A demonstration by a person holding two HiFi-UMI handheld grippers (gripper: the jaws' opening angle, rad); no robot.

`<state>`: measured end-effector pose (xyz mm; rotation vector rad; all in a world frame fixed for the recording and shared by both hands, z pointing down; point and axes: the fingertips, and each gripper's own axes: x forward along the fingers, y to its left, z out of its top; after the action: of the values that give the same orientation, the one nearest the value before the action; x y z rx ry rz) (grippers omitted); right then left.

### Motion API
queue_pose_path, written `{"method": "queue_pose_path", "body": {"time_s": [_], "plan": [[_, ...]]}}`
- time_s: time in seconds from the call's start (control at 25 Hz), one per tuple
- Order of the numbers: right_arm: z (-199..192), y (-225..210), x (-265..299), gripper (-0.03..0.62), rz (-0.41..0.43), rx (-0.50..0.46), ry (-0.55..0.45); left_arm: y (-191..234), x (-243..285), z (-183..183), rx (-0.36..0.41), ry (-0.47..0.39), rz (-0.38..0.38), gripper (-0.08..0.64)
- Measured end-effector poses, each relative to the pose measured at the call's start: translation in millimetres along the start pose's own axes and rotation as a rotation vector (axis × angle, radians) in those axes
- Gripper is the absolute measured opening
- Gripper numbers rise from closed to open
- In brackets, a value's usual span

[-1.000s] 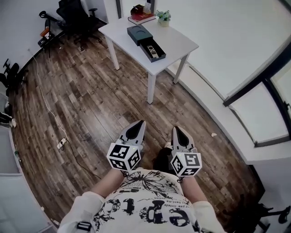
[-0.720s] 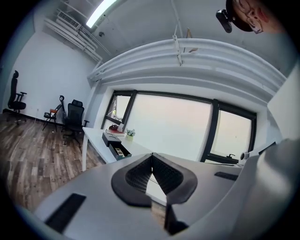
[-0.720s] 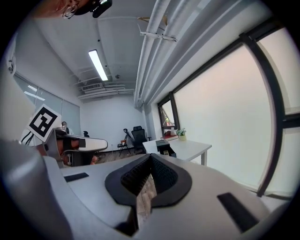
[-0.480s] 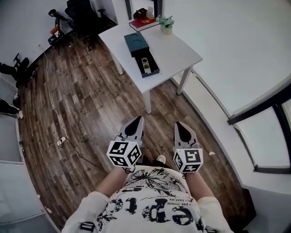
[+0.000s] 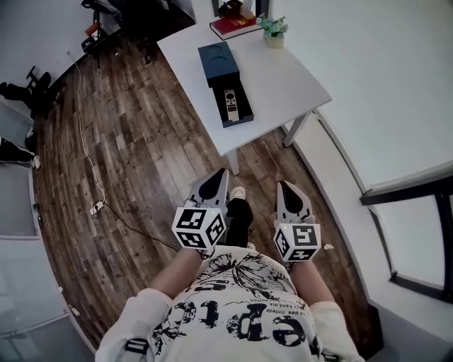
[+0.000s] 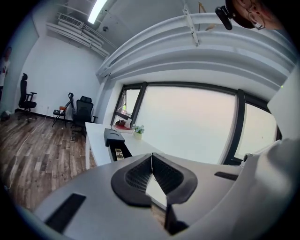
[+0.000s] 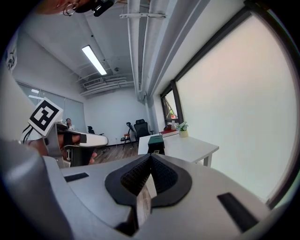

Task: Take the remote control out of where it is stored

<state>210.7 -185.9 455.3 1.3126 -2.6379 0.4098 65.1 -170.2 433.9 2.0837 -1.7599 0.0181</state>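
Note:
A pale remote control (image 5: pixel 230 103) lies in the pulled-out tray of a dark box (image 5: pixel 221 71) on the white table (image 5: pixel 287 81). In the left gripper view the remote control (image 6: pixel 118 153) shows small in the same dark box (image 6: pixel 113 137). In the right gripper view the dark box (image 7: pixel 156 142) stands on the white table (image 7: pixel 192 146). My left gripper (image 5: pixel 214 185) and right gripper (image 5: pixel 288 191) hang side by side over the floor, short of the table's near corner. Both are shut and empty, jaws touching, as the left gripper (image 6: pixel 151 158) and right gripper (image 7: pixel 150 159) show in their own views.
A red book (image 5: pixel 236 26) and a small potted plant (image 5: pixel 274 30) sit at the table's far end. Office chairs (image 5: pixel 113 7) stand beyond on the wooden floor. A white cable with a power strip (image 5: pixel 96 208) runs along the floor at left. A window ledge (image 5: pixel 340 177) runs at right.
The table with the box has come nearer and lower in the head view as I walk toward it. Both grippers stay shut, side by side.

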Motion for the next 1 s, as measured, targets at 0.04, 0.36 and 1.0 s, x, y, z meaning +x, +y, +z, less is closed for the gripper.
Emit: {"method": "queue_pose_path", "body": {"time_s": [0.04,0.36,1.0], "plan": [[5.0,-5.0,11.3,0.003,-0.003,-0.005,0.0,6.5,13.5,4.7,-0.01,-0.002,0.004,0.011],[45.5,-37.7,131.0,0.002,-0.025,-0.016,0.05,70.5,125.9,34.2,-0.074,0.055,-0.009,0.011],[61.9,-50.2,308.1,0.002,0.09,-0.032,0.192,166.1,249.4,22.2,-0.228,0.268,0.079,0.011]]}}
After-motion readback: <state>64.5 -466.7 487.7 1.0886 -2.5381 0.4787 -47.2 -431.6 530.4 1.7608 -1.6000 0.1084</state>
